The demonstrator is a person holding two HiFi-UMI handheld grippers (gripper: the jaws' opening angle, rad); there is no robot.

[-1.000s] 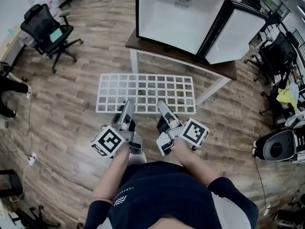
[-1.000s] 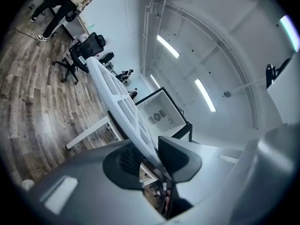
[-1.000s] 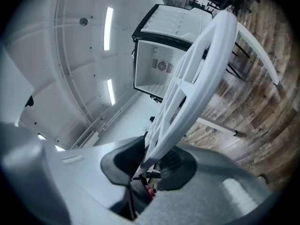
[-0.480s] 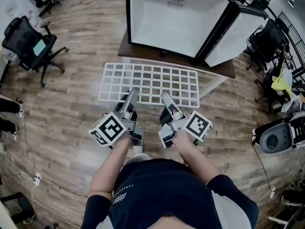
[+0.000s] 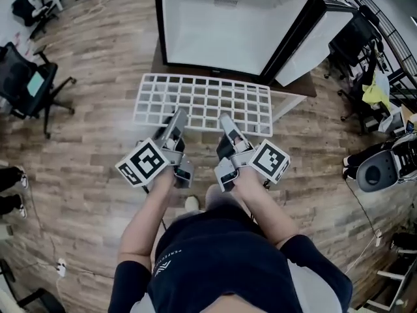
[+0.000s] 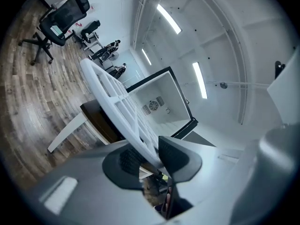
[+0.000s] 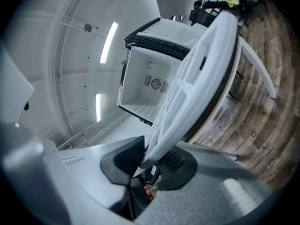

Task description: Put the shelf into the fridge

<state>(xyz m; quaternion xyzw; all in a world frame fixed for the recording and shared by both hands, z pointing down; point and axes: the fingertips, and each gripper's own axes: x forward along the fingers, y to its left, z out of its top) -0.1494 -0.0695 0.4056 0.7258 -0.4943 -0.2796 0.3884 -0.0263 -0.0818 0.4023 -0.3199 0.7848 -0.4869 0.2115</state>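
at far left of the head view, a black office chair (image 5: 26,87) stands on the wood floor (image 5: 85,142), well apart from the work.

left tongs (image 5: 177,119): pointing level, away from the person. marker cube (image 5: 140,163) at the rear. left gripper view: both pads clamp the near edge of the white grid shelf (image 6: 117,102), which fills the gap between them. holding shelf.

shelf (image 5: 202,103): held flat in the air between the person and the fridge, long side across, off the floor. its far edge lies along the lower front of the fridge; contact cannot be told. not inside yet.

right tongs (image 5: 226,122): level, just beside the left pair, on the same near edge. right gripper view: the shelf rim (image 7: 197,88) is pinched between the two dark pads. holding shelf.

fridge (image 5: 228,25): white interior, open towards the shelf, a fan grille on the back wall. it stands on a dark-topped bench (image 5: 296,89) with white legs. door (image 5: 313,44) swung out to the right.

further right: more dark chairs (image 5: 352,44) along the room's edge.
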